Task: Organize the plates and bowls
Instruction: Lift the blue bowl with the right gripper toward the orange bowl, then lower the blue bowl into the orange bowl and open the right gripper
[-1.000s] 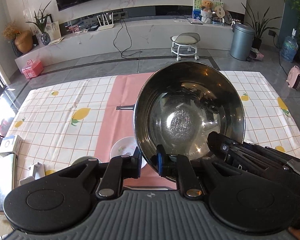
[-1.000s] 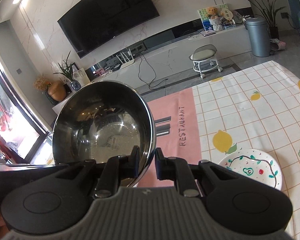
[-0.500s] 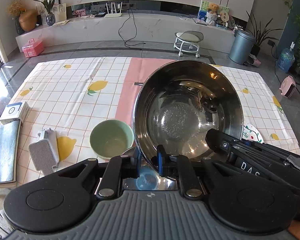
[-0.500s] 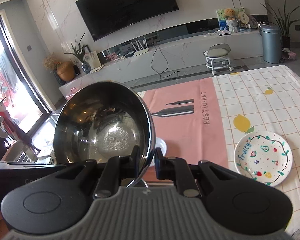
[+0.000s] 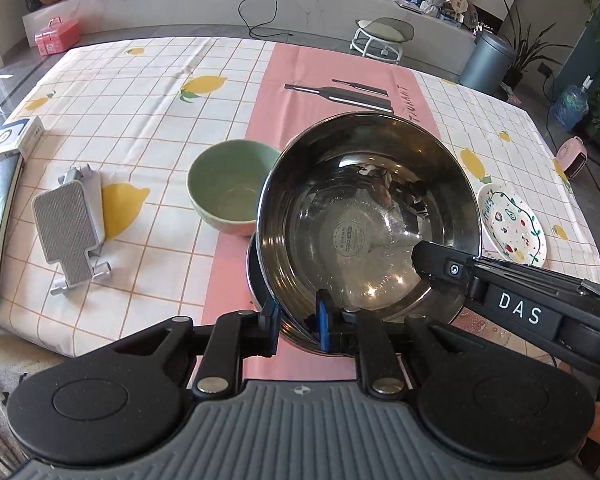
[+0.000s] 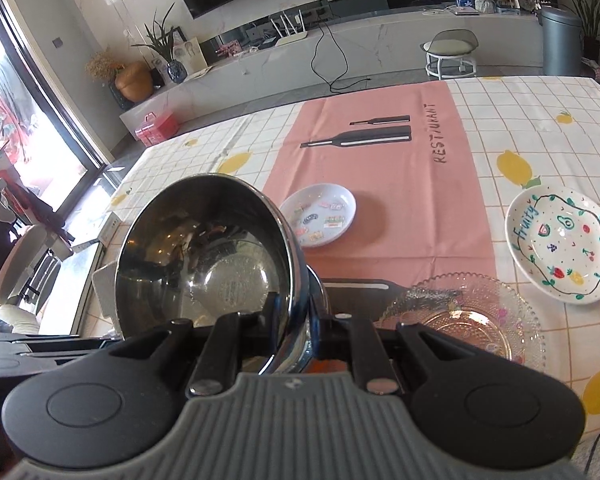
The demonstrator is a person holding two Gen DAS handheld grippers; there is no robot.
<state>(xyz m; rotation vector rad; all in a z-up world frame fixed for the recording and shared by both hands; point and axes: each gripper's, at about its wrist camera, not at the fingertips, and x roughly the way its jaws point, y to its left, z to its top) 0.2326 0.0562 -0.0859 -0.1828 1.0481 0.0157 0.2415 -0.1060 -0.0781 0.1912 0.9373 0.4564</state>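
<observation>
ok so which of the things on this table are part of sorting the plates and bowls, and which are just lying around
Part of the job:
- steel bowl, gripped at its rim by the left claw and right claw
- green bowl
- fruit-painted plate
- white sticker plate
- glass plate

Just lying about:
- grey phone stand
- white box

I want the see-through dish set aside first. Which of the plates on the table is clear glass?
The glass plate, nearest the right gripper. It is transparent with a beaded rim; the Fruity plate and the sticker plate are opaque white.
</observation>
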